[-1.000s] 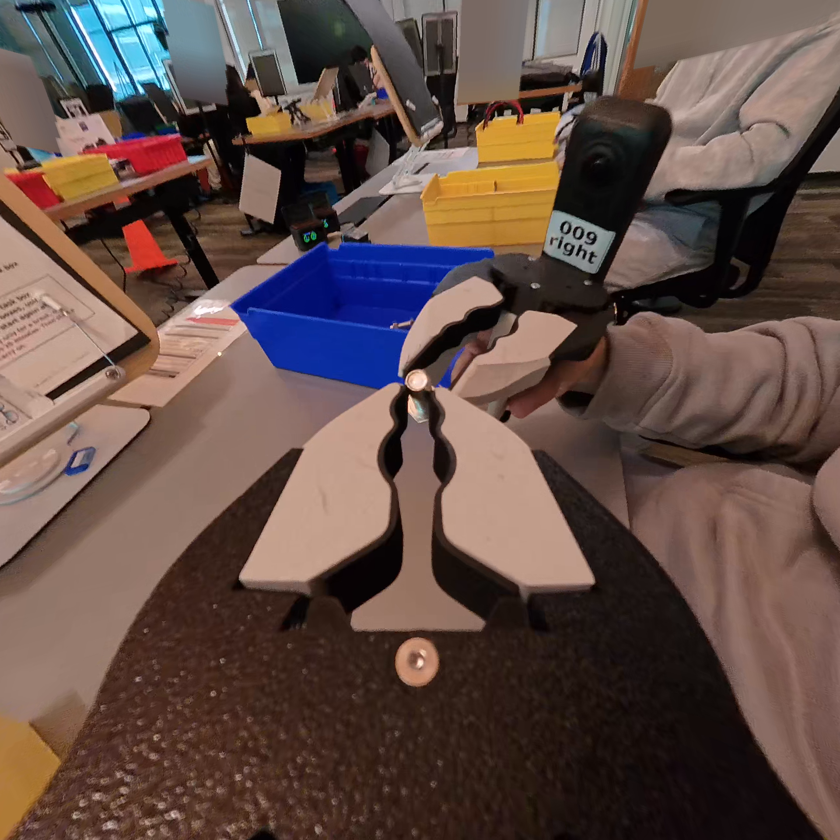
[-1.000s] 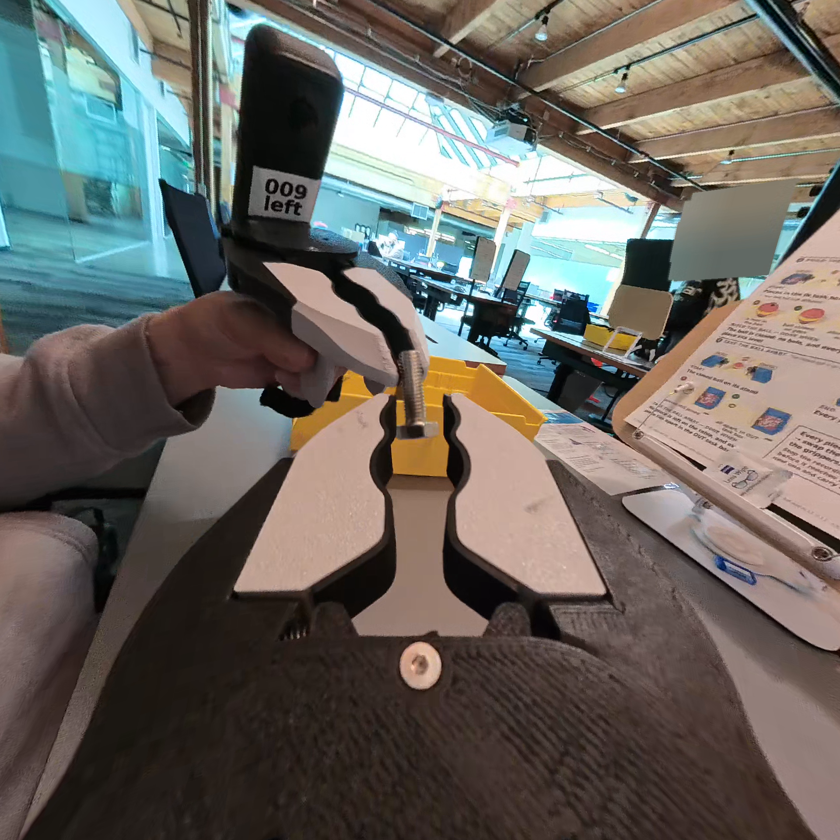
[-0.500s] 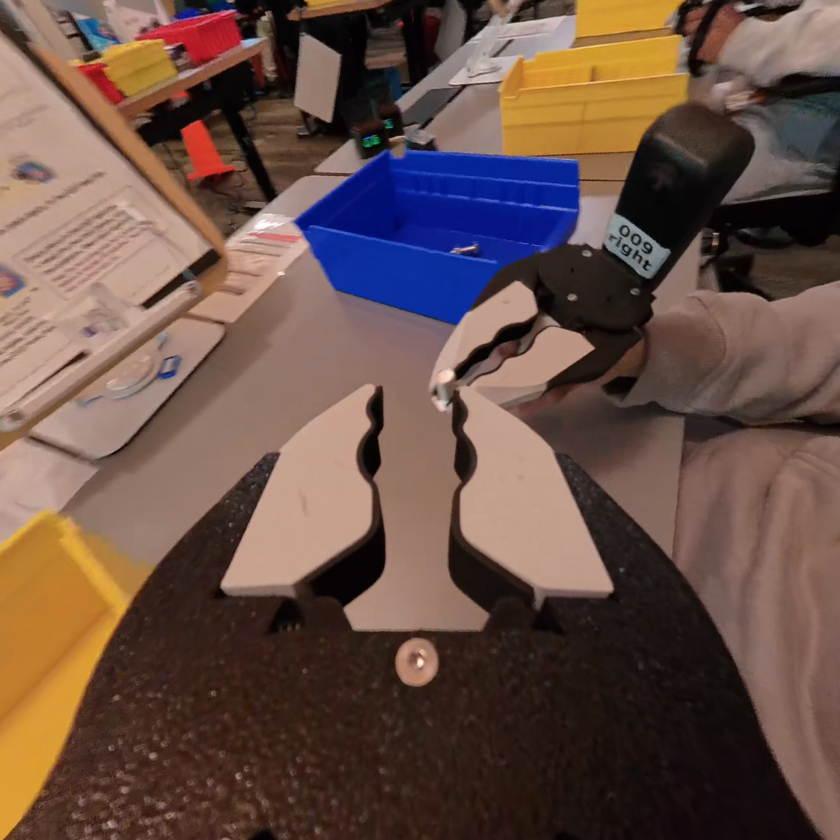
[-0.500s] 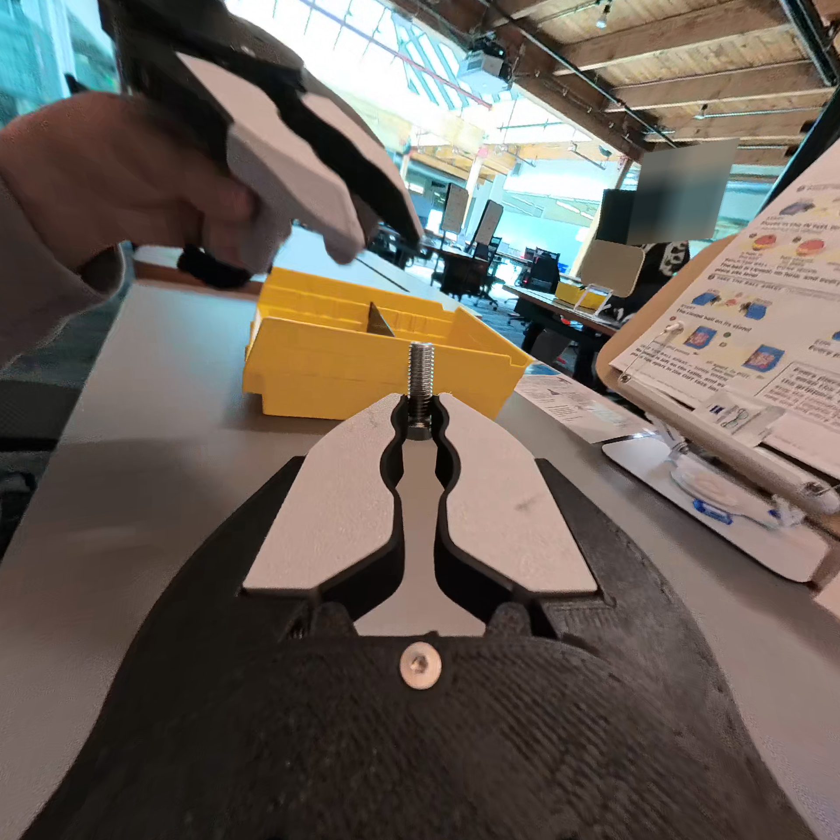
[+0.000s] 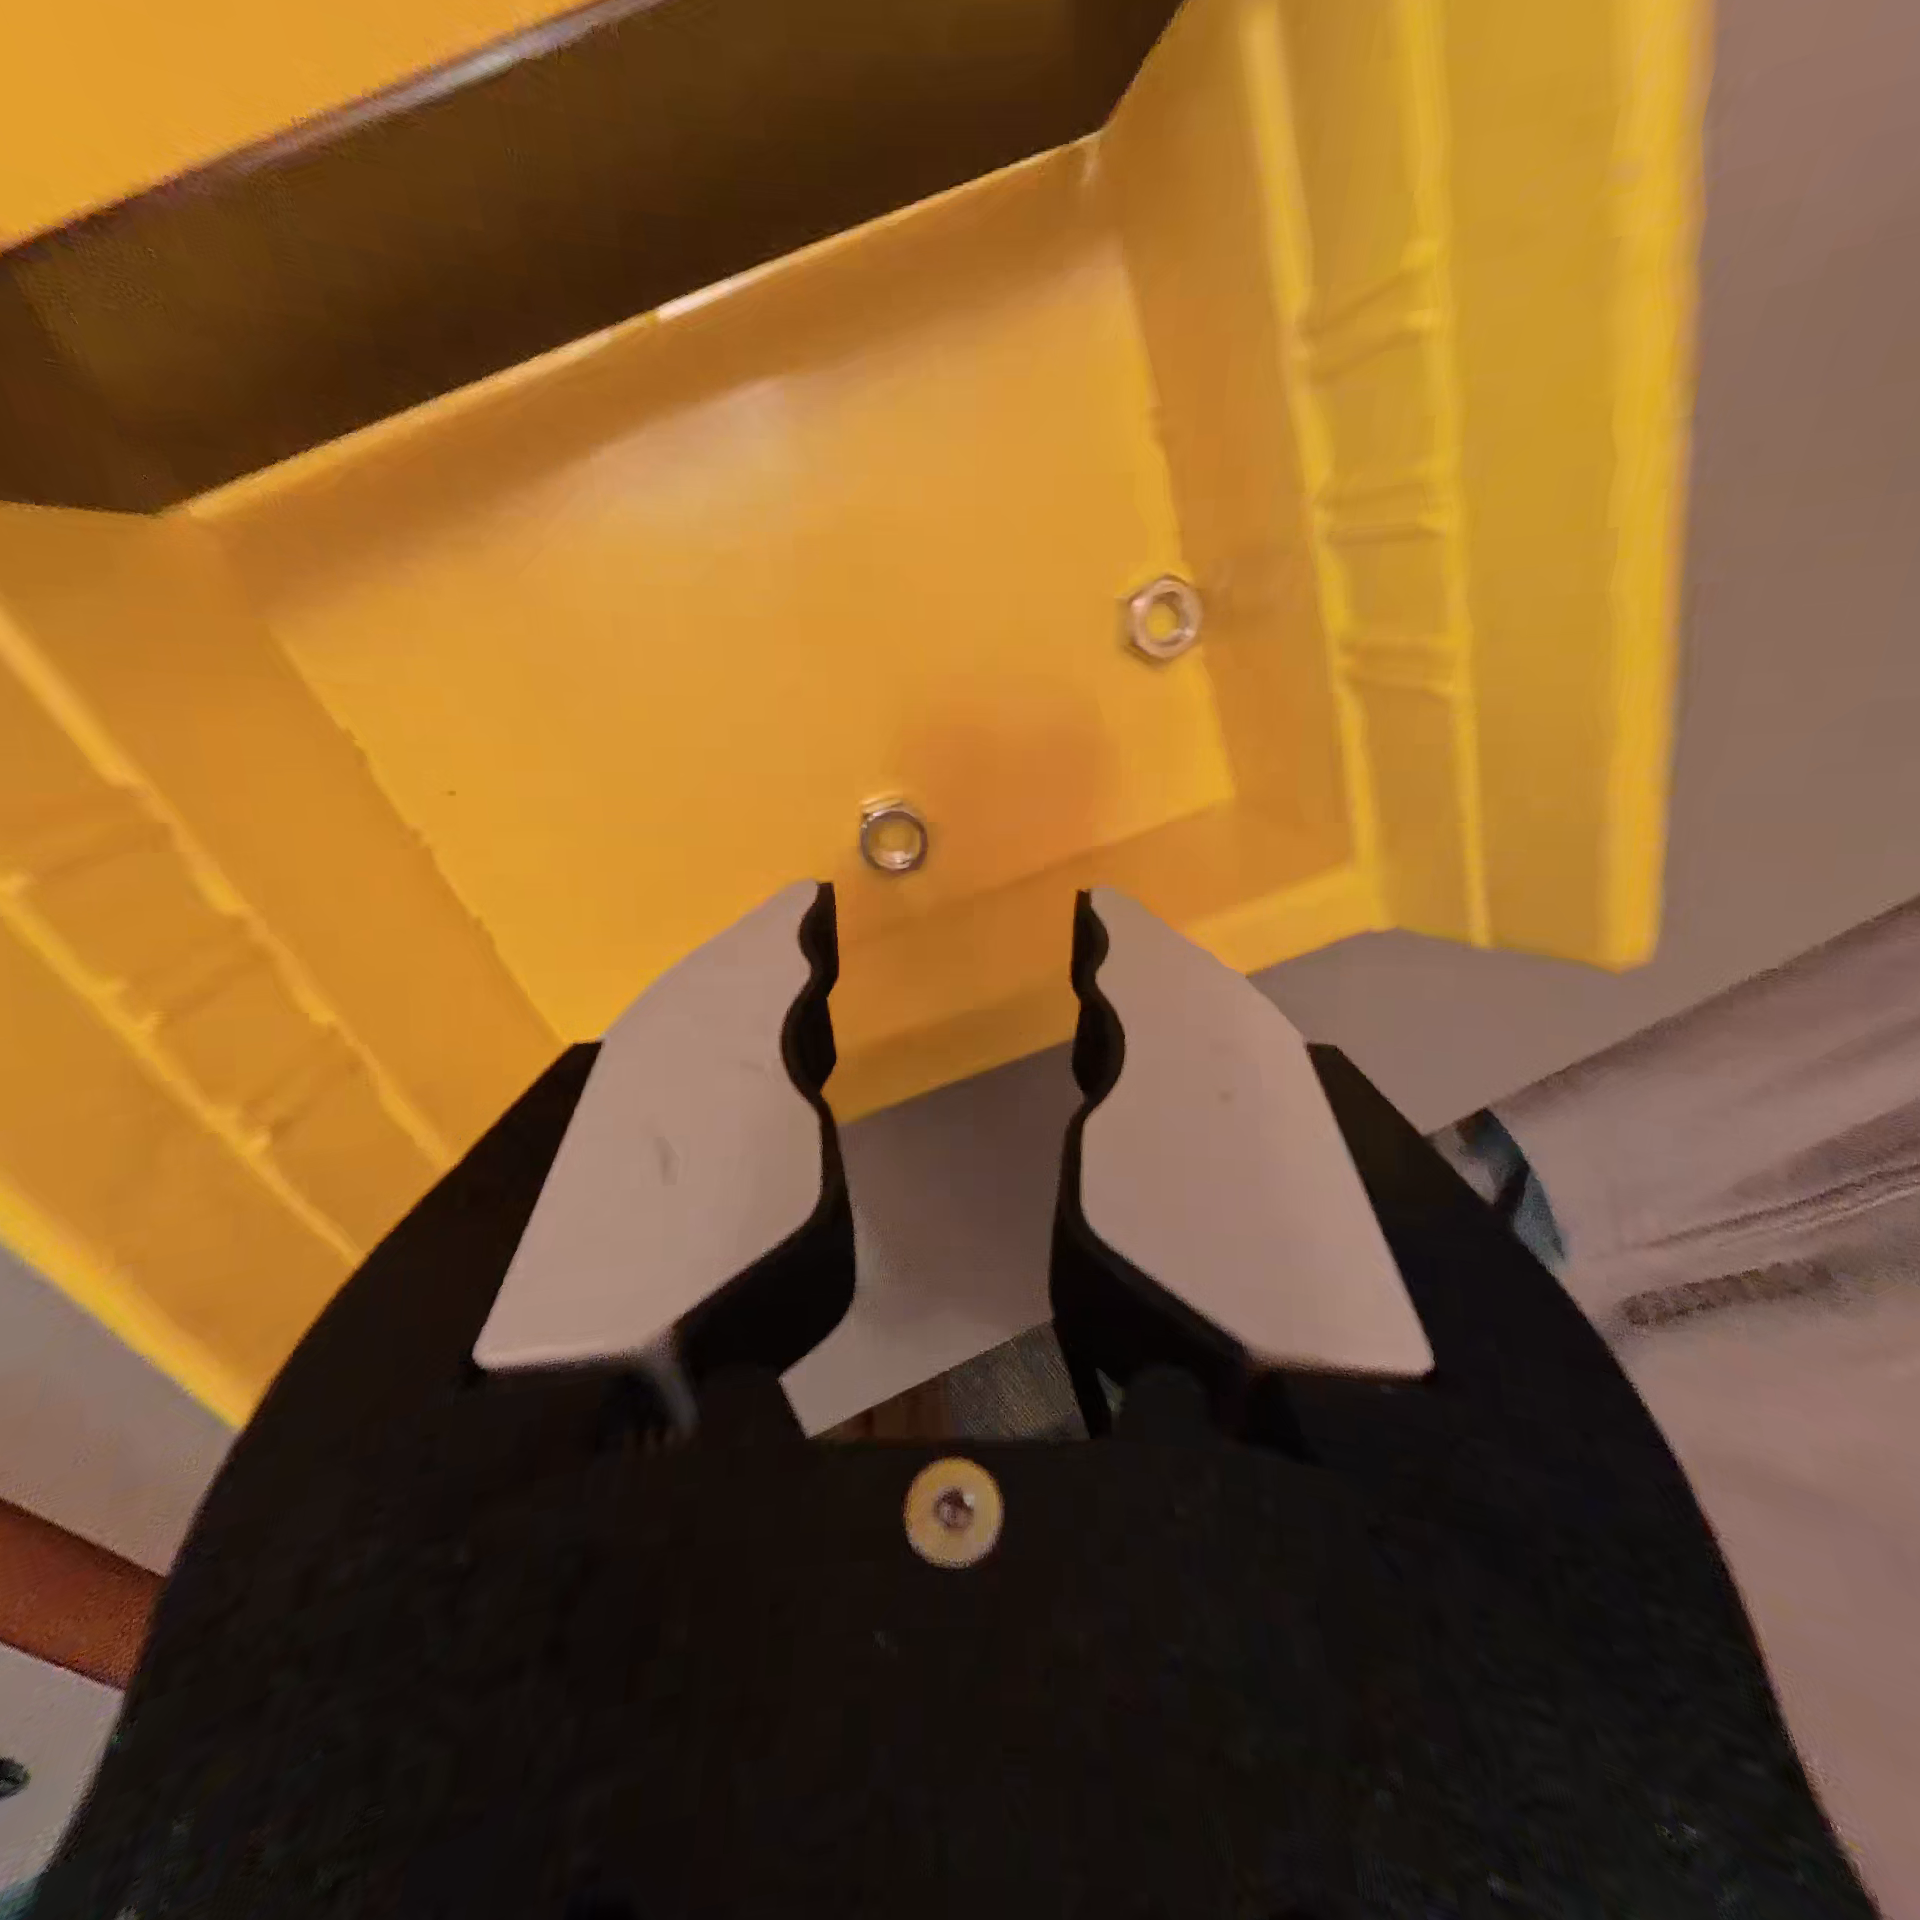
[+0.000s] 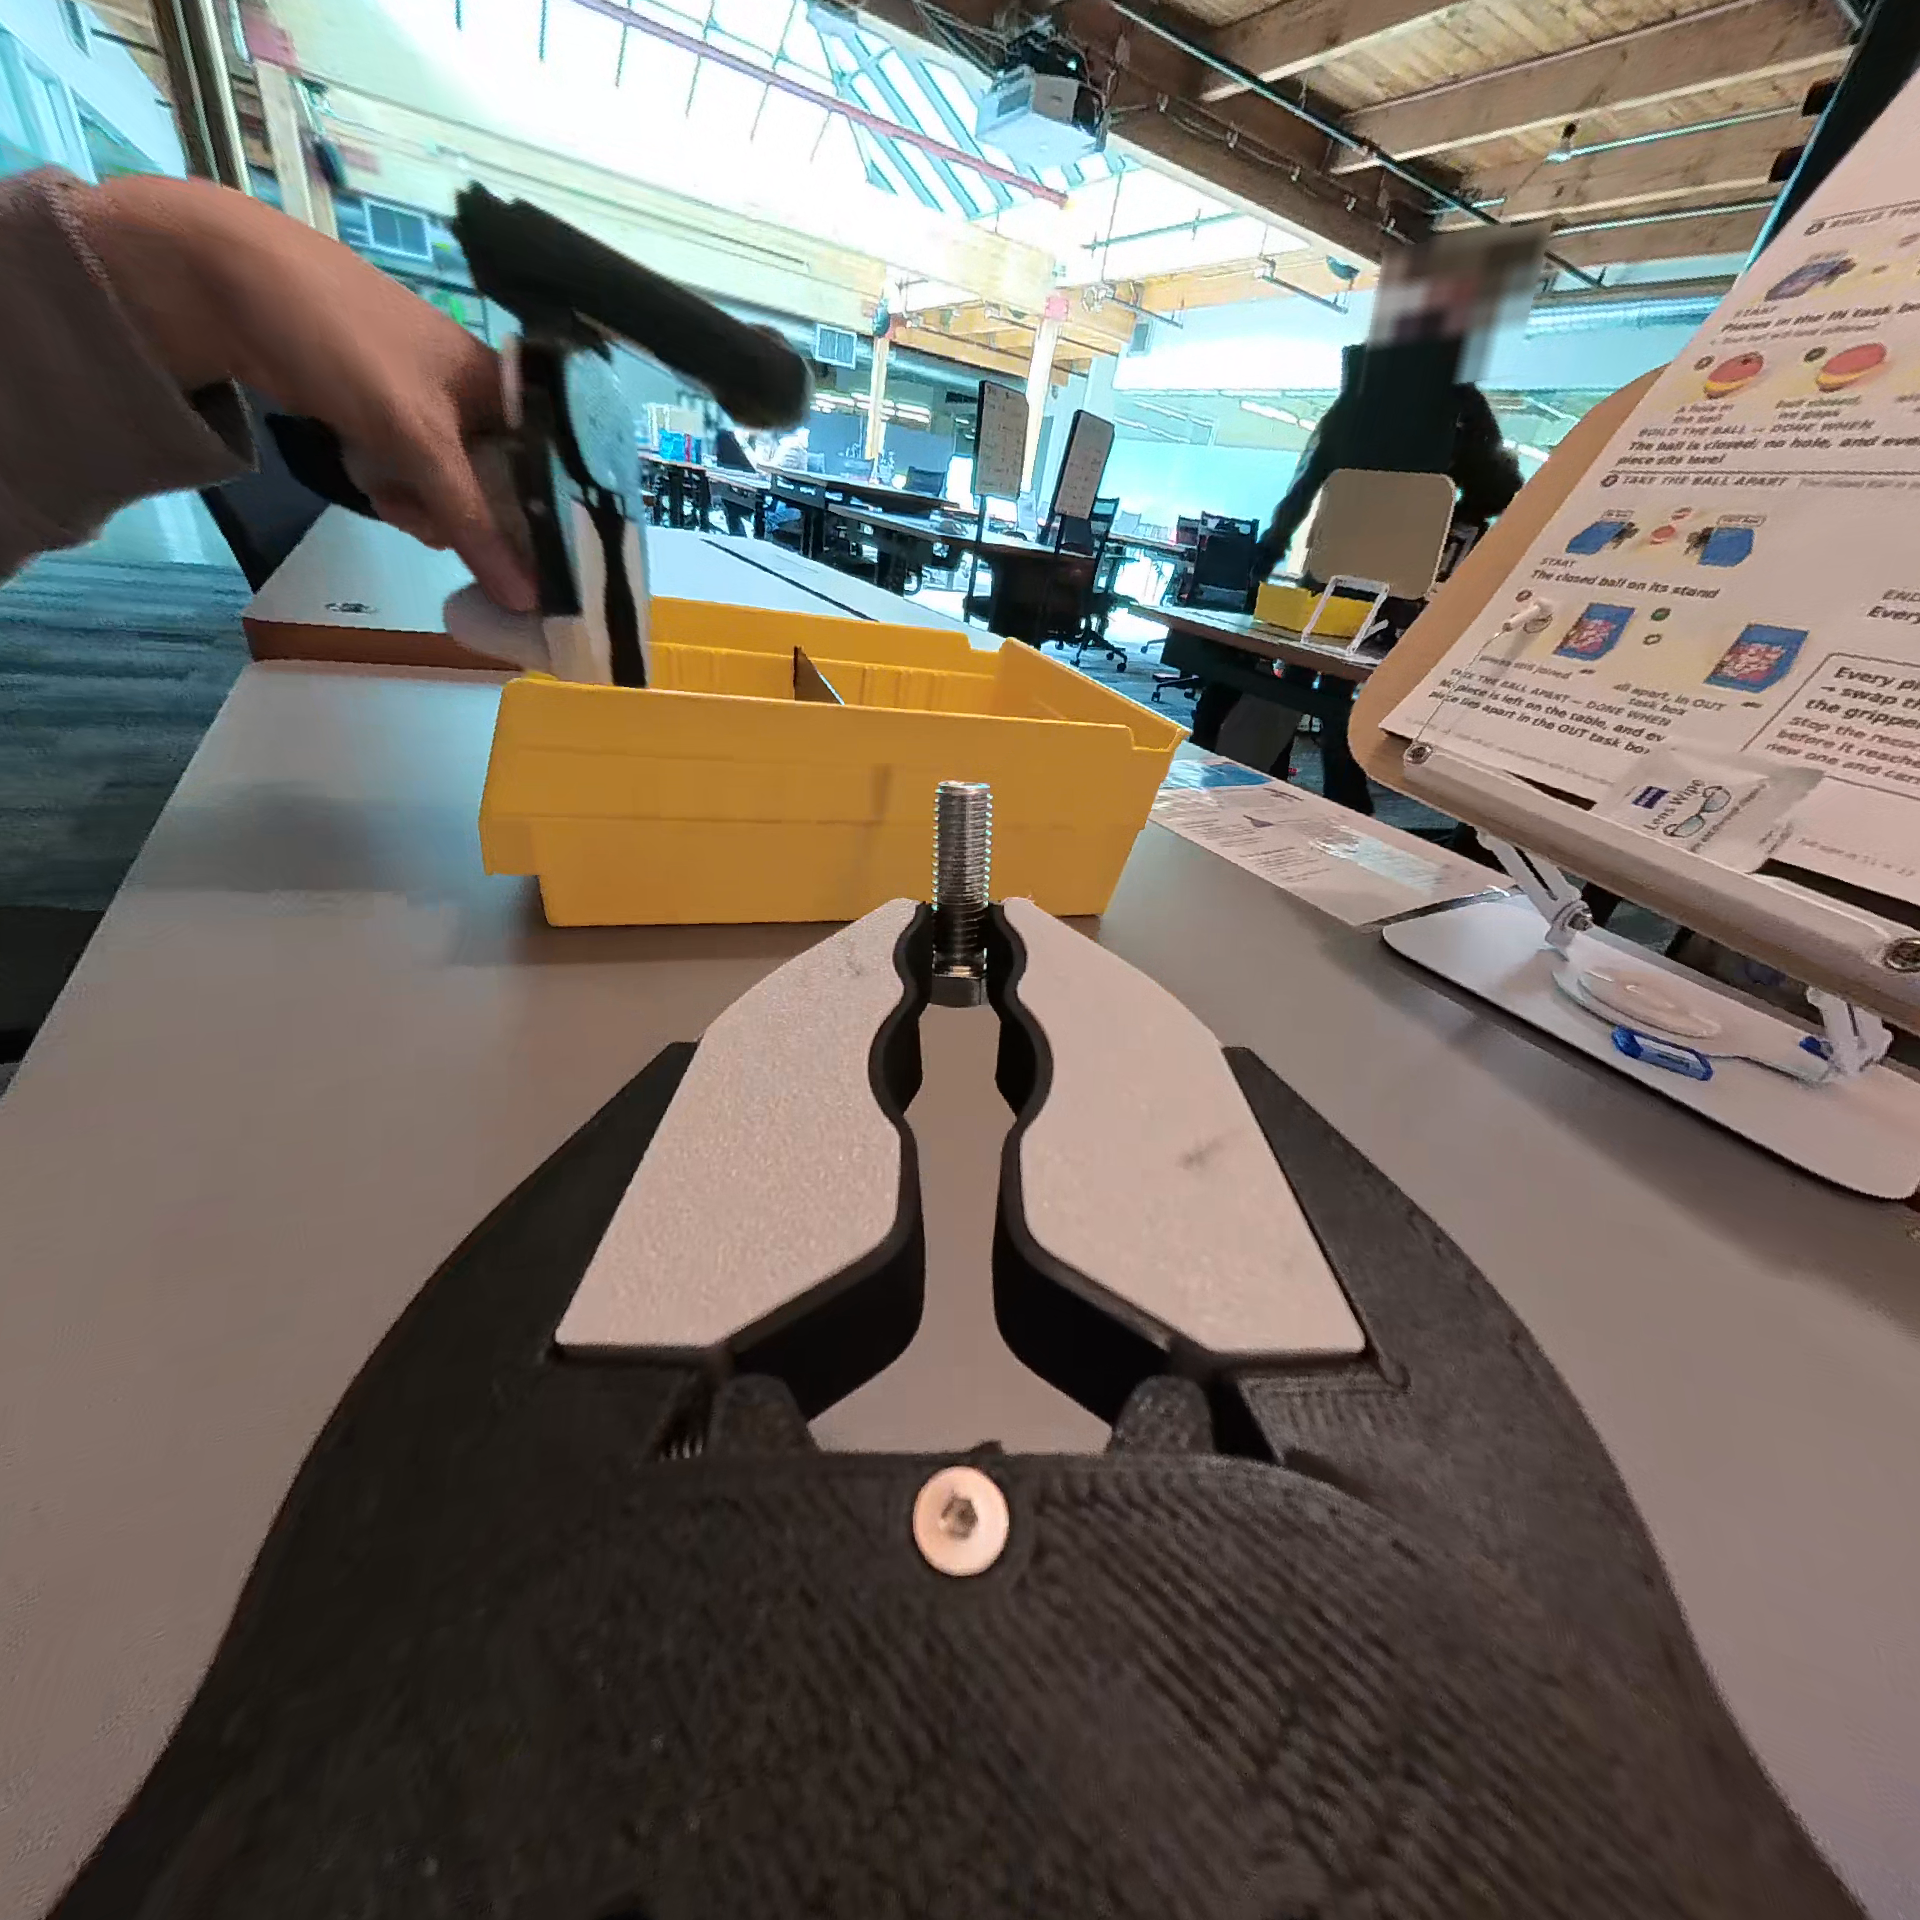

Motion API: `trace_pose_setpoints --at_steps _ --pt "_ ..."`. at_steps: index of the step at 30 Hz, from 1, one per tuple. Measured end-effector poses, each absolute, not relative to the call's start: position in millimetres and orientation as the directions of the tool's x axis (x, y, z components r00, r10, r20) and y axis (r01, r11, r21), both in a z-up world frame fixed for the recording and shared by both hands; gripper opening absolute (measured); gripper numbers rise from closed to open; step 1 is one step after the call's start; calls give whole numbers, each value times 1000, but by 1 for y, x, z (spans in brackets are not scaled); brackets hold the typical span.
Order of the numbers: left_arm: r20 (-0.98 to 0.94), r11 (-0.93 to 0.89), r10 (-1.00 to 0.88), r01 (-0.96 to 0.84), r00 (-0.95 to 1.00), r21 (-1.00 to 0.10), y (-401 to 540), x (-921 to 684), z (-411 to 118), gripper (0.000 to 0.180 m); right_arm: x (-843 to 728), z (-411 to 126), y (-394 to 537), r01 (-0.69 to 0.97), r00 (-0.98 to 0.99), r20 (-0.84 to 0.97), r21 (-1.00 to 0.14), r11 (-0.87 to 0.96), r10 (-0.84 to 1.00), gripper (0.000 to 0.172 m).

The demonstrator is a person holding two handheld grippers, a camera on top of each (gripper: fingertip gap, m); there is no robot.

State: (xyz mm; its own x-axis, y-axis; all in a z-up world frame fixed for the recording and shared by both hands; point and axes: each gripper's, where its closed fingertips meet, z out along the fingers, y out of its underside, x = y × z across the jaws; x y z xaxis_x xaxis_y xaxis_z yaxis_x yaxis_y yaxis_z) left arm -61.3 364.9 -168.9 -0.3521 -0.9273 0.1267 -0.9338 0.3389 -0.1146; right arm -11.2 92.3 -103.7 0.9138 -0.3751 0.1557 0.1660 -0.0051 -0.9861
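Now the silver bolt [image 6: 961, 883] stood upright, thread up, pinched at its head end by the right gripper [image 6: 961, 935] above the grey table [image 6: 260, 1039]; a second earlier the left gripper [image 5: 951, 914] had held it. That gripper had since let go and spread, reaching into the yellow bin [image 5: 1455, 416], just short of the nearer nut [image 5: 894, 833]; another nut [image 5: 1162, 620] lay beyond.
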Motion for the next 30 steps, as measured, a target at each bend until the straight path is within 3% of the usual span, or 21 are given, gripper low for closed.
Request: trace_pose_setpoints --at_steps 8,11,16,20,25,30 --pt "60 291 -957 -939 -285 183 376 -67 -213 46 -9 -106 86 158 913 148 -987 -3 -380 9" --pt "49 253 -968 -945 -248 206 375 -63 -216 42 -9 -105 84 164 909 152 -986 0 -389 9" --pt "83 195 -980 -949 -180 246 374 -64 -218 19 -8 -107 81 173 904 161 -985 -7 -396 9" --pt "88 204 -978 -947 -187 249 375 -64 -218 18 -7 -106 80 176 902 162 -984 0 -401 9" --pt "99 318 -947 -939 -306 136 372 -56 -211 18 -8 -106 81 196 895 185 -980 -13 -406 9" --pt "-11 398 -915 -900 -402 -180 343 -35 -135 18 -2 -103 77 190 883 165 -982 13 -439 9"
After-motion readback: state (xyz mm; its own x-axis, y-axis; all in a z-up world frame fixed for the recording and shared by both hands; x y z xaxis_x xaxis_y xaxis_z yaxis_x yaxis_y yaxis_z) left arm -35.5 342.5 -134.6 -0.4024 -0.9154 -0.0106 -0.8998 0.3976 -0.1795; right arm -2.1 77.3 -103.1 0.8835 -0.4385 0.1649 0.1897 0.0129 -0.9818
